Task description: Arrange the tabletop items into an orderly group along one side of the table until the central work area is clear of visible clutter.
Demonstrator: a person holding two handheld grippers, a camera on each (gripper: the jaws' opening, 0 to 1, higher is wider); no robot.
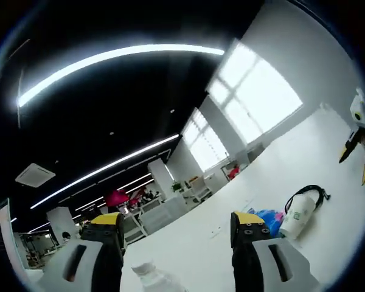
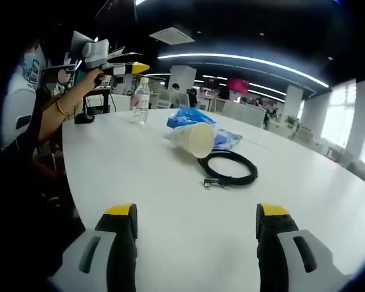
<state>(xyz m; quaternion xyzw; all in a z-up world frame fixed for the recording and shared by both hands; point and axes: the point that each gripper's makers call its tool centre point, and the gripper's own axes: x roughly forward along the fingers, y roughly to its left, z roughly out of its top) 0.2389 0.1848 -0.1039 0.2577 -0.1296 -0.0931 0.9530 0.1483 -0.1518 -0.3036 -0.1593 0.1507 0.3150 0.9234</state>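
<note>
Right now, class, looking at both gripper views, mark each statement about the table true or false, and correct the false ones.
1. The cup lies on its side. True.
2. The cable is coiled on the table beside the cup. True.
3. The bottle lies flat. False: it stands upright.
4. The right gripper holds the cup. False: it is open, holding nothing.
5. The blue bag lies behind the cup. True.
6. The left gripper is shut. False: it is open.
</note>
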